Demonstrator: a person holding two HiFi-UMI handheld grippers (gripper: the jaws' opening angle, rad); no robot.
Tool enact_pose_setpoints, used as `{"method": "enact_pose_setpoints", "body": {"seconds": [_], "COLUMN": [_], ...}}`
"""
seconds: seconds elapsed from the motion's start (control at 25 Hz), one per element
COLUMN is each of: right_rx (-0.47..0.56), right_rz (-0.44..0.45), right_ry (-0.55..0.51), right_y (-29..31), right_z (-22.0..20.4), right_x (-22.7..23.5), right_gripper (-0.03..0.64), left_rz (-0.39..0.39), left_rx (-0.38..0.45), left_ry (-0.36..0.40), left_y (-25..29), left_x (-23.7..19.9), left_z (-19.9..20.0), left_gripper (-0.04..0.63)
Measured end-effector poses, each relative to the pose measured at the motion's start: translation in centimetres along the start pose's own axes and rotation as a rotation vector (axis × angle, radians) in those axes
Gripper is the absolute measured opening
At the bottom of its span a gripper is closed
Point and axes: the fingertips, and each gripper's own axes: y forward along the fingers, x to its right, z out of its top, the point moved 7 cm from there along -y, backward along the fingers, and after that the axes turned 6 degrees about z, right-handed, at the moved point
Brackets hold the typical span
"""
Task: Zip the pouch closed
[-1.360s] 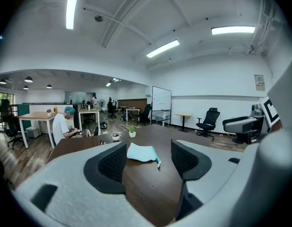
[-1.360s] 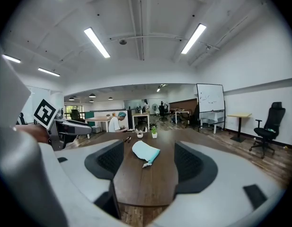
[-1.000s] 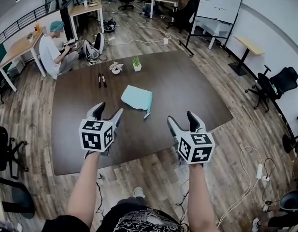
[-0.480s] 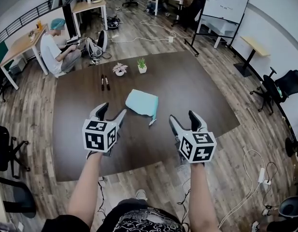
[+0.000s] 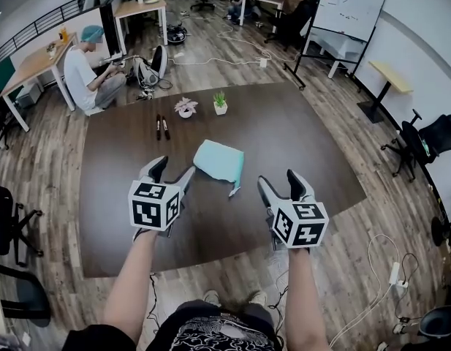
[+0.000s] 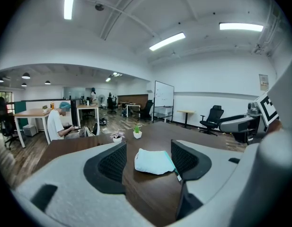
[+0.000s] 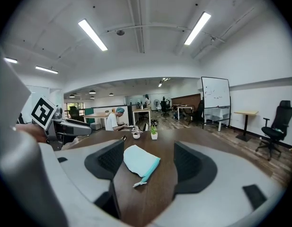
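- Forearms, both bare, reach forward from the bottom of the head view, roughly parallel and level with each other. Each hand grips the handle of a gripper behind its marker cube.
- We hold the left gripper (image 5: 174,168) above the near part of the dark brown table (image 5: 305,137), pointing forward and slightly inward toward the middle of the table. Its jaws stand wide apart with nothing between them but bare table further off.
- We hold the right gripper (image 5: 279,179) well apart from the left one, at much the same height, pointing forward. Its jaws are also spread wide and grip nothing.
- The pouch (image 5: 219,161), pale turquoise and soft, lies flat on the table ahead of and between the two grippers. Neither gripper touches it.
- From the left gripper view, the pouch (image 6: 154,161) sits framed in the gap between the jaws, further along the table.
- From the right gripper view, the pouch (image 7: 141,161) shows a darker teal zip edge along its right side, ending in a small pale pull tab (image 7: 138,184) at its near corner. We cannot tell whether the zip is open.
- Two pens (image 5: 161,126) and two small potted plants (image 5: 220,102) rest on the far part of the table.
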Motion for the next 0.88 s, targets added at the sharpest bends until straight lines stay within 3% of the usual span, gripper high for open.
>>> {"method": "enact_pose_setpoints", "body": {"seconds": [0.48,0.88], "right_rx": [0.004,-0.026], "right_rz": [0.091,0.263], "right_ry": [-0.047,-0.085], "right_y": [4.4,8.9], "right_z": [0.8,3.2], "right_x": [4.0,11.2], "right_gripper": [0.316,0.316], "left_rz": [0.083,0.256], "left_rx": [0.017,-0.01], "left_ry": [-0.036,-0.094], "left_y": [3.4,6.7], "left_x": [0.8,4.2], "left_z": [0.0,1.7], "left_gripper": [0.268,0.268]}}
